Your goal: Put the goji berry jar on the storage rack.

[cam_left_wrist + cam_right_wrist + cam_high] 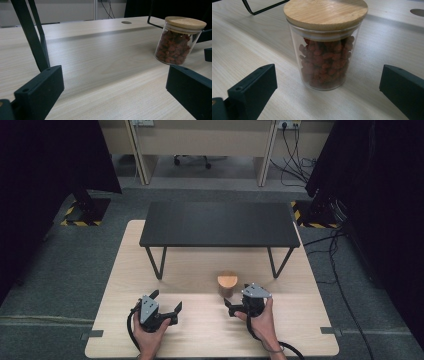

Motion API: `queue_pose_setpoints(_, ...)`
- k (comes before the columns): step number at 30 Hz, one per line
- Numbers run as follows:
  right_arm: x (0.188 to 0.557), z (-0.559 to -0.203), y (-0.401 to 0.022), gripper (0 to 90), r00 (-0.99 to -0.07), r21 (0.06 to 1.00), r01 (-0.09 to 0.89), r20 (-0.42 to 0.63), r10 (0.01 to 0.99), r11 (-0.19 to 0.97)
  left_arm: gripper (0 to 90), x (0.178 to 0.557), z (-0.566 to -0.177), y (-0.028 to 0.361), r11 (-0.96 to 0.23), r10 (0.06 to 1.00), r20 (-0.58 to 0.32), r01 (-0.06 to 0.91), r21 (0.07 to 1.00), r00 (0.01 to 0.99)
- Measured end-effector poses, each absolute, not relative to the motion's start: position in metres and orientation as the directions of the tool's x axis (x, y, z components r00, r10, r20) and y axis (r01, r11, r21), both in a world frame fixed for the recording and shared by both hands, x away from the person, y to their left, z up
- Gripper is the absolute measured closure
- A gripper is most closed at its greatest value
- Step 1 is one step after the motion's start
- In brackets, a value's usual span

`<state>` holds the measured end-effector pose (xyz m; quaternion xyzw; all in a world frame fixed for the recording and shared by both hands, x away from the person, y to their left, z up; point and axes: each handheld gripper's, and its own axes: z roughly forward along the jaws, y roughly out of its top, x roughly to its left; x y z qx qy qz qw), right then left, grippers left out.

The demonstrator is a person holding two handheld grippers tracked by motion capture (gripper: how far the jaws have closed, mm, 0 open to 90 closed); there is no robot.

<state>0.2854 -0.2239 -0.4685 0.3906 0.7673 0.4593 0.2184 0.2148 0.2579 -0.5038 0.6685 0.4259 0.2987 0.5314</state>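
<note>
Jar (325,47), glass with wooden lid (325,12), upright on tabletop (249,42) just ahead between right gripper (325,87) jaws, spread wide; left gripper (112,95) released, idle; advance level, clench below lid.

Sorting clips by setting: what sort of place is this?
Probably an office or lab set up for recording: black curtains flank the wooden table, hazard-striped stand bases sit on grey carpet, desks behind.

light: soft, even, overhead | surround: dark | shadow: faint band under low black metal-legged bench (219,224) on pale wooden table (125,270) | blur: slight, near jaws
</note>
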Motion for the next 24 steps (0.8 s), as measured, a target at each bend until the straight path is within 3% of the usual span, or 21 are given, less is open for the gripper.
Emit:
queue_pose_setpoints(16,0.315,-0.464,-0.207,8.2,-0.613,0.857,0.419,0.022,0.790,0.301,0.7,0.215,-0.504,0.258,-0.075,0.886,-0.051,0.251,0.965,0.460)
queue_pose_setpoints(24,0.326,-0.462,-0.200,25.2,-0.633,0.846,0.408,-0.009,0.774,0.344,0.7,0.215,-0.504,0.258,-0.075,0.885,-0.051,0.251,0.965,0.462)
